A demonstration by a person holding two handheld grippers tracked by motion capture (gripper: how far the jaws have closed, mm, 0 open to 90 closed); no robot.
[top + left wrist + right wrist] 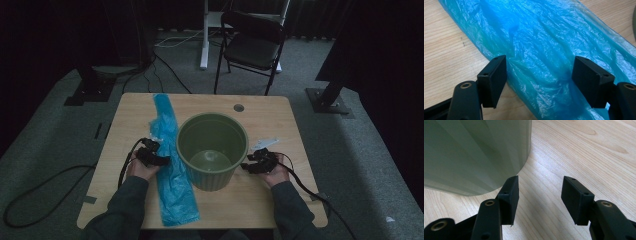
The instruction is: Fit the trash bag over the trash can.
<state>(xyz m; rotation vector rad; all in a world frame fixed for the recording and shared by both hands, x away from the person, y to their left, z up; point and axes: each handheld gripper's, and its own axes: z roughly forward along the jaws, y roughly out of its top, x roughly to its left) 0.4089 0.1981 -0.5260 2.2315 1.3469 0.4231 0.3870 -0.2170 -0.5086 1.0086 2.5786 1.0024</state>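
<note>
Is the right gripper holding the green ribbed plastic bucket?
No, the right gripper has open jaws beside the green ribbed plastic bucket, gripping nothing.

The left gripper (539, 82) hovers over a crumpled blue plastic bag (544, 50) lying across the wooden table (446, 57). Its black jaws stand wide apart, with the bag between them but not pinched.

High view steeply down on the table (130, 107); both gripper views close above its wood, sharing bag and bin.
</note>
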